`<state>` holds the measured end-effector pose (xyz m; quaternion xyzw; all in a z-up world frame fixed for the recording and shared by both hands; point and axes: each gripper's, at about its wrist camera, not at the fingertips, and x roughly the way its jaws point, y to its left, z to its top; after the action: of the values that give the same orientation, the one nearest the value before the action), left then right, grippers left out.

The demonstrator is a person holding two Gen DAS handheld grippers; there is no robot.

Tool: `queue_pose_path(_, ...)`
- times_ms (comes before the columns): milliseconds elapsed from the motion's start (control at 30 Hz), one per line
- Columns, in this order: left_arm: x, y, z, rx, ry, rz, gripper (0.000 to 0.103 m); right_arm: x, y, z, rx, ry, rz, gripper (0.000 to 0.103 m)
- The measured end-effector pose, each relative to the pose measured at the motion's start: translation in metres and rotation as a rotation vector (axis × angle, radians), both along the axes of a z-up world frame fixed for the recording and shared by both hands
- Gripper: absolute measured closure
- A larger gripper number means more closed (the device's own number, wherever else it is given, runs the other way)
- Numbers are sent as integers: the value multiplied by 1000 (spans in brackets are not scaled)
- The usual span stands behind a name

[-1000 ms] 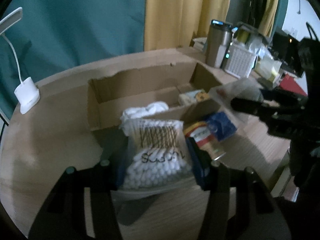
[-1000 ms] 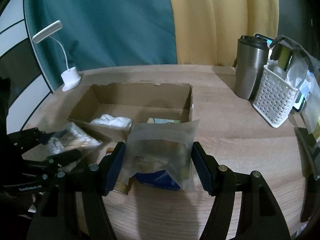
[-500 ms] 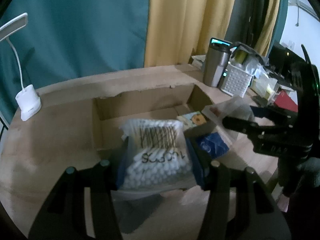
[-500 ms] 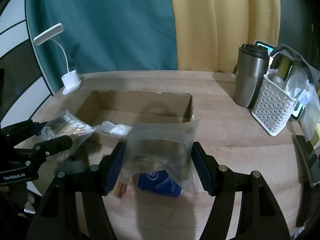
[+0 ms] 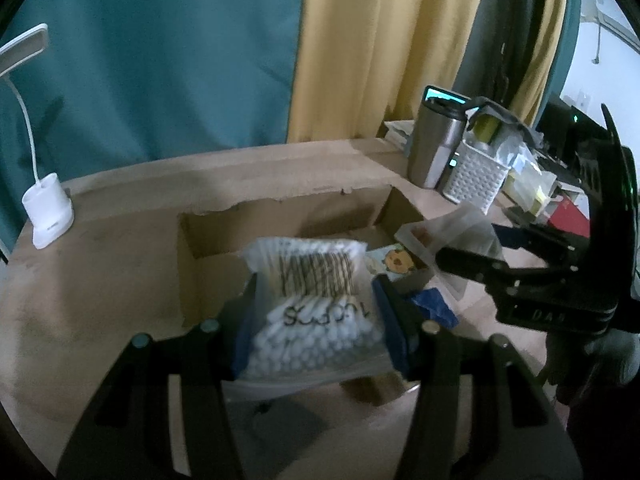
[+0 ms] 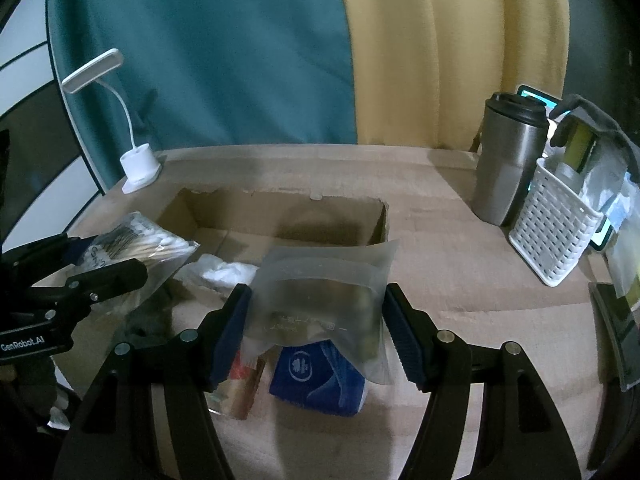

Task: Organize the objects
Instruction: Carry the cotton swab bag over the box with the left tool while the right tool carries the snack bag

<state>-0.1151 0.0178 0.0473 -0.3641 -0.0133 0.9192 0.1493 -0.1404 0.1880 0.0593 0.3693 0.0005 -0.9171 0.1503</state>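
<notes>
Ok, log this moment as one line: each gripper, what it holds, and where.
left gripper: shut on cotton swab bag, above cardboard box | right gripper: shut on frosted zip pouch, above blue packet

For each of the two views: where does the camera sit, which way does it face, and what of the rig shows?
Left wrist: on the left gripper, looking down its fingers at the bag of cotton swabs they clamp; right gripper alongside.
Right wrist: on the right gripper, fingers clamping a frosted pouch.
Shared: cardboard box, desk lamp, steel tumbler.
</notes>
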Motion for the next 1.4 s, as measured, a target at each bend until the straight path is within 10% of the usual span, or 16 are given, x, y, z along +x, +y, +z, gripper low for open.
queue_pose_path(1400,-69,4,-26,26,-62,7,48,-60,-7,-22,0,-49,13,33)
